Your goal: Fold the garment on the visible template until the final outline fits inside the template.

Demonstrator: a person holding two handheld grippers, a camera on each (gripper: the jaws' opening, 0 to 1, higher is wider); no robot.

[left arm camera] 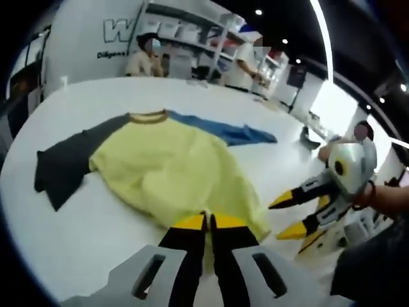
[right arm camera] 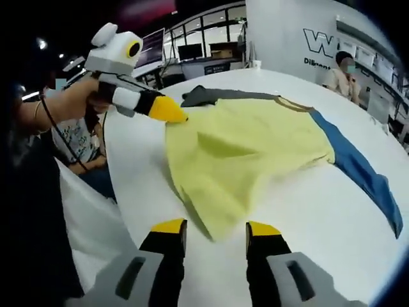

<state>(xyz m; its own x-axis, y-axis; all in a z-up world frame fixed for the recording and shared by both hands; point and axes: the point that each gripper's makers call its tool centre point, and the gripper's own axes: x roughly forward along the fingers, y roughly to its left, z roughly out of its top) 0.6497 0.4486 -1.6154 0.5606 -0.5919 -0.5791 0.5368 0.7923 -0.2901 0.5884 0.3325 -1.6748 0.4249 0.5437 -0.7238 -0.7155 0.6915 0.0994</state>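
- A yellow T-shirt (left arm camera: 172,173) lies spread on a white table (left arm camera: 83,243), collar away from the person, hem near the table's front edge.
- Its 2 sleeves differ: one dark grey sleeve (left arm camera: 64,163) and one blue sleeve (left arm camera: 223,131), each stretched out flat to its own side.
- In the left gripper view, the left gripper (left arm camera: 208,222) has its 2 yellow-tipped jaws pressed together on the shirt's hem; the cloth bunches at the tips.
- In the right gripper view the same gripper enters from the left, tips closed on a raised corner of the yellow fabric, which pulls into folds toward it; a hand (right arm camera: 89,96) holds it.
- The right gripper (right arm camera: 216,229) has its jaws spread apart, just short of the shirt's nearest corner, with nothing between them.
- In the left gripper view it shows at the right, beside the hem, jaws parted.
- Behind the table 2 people (left arm camera: 146,61) stand by shelves and a white wall with lettering.
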